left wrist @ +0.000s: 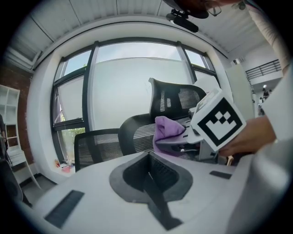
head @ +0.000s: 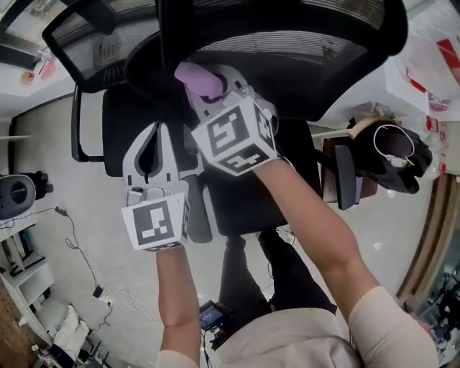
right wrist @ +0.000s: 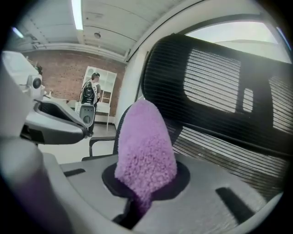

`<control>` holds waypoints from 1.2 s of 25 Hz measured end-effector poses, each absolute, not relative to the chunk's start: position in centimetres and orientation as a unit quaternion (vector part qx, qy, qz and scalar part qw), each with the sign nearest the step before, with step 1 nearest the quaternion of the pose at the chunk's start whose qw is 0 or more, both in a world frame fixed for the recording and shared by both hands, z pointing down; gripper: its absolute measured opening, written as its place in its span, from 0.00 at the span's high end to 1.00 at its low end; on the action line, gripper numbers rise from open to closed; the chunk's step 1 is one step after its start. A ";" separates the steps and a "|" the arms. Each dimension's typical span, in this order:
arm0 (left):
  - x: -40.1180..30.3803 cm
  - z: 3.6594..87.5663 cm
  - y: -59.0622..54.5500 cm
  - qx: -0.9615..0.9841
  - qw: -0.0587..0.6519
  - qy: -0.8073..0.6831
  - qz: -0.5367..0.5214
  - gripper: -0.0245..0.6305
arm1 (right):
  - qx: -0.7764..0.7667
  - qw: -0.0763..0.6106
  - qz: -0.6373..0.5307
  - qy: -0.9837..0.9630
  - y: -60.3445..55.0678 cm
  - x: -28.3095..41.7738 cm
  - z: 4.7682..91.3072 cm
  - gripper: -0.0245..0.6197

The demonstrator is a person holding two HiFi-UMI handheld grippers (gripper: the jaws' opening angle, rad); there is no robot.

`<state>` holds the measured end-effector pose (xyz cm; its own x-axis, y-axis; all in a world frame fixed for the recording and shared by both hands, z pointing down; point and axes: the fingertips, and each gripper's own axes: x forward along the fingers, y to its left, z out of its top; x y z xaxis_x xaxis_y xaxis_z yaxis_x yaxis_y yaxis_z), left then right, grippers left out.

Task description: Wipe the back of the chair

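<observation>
From above I see a black mesh office chair (head: pixel 287 50), its curved back (head: pixel 237 21) at the top of the head view. My right gripper (head: pixel 206 88) is shut on a purple fluffy cloth (head: pixel 195 77), which is right up against the lower part of the chair back. In the right gripper view the cloth (right wrist: pixel 144 148) stands up out of the jaws, with the ribbed back (right wrist: pixel 219 91) just behind it. My left gripper (head: pixel 154 140) hangs beside and below, shut with nothing in it. Its own view shows the cloth (left wrist: pixel 165 131) and the chair (left wrist: pixel 137 132) ahead.
A second mesh chair (head: pixel 86 36) stands at the upper left. At the right, a dark bundle with a white cable (head: pixel 392 154) lies beside an armrest (head: pixel 345 176). Cables (head: pixel 79 251) trail on the floor at the left. A person (right wrist: pixel 94 87) stands far off by white shelves.
</observation>
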<state>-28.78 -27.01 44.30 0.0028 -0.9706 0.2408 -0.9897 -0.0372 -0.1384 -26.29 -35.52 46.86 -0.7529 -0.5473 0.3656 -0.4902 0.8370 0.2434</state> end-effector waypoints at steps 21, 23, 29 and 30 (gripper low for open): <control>-7.9 45.7 -33.7 0.800 0.024 -0.574 0.174 0.95 | 0.473 0.239 -0.007 -0.848 -45.8 4.1 49.3 0.93; -5.9 45.7 -33.9 0.806 0.025 -0.565 0.174 0.95 | 0.496 0.239 0.002 -0.835 -46.4 7.3 49.3 0.93; -3.7 45.8 -33.8 0.810 0.028 -0.559 0.173 0.95 | 0.503 0.240 0.005 -0.831 -46.3 9.4 49.4 0.93; -3.8 45.8 -33.7 0.810 0.028 -0.560 0.173 0.95 | 0.501 0.239 0.005 -0.832 -46.3 9.2 49.4 0.93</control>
<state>-3.85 -33.66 45.77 0.3132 -0.8971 0.3115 -0.9165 -0.3715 -0.1485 9.20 -46.28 49.43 -0.3834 -0.8310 0.4031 -0.8357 0.4980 0.2317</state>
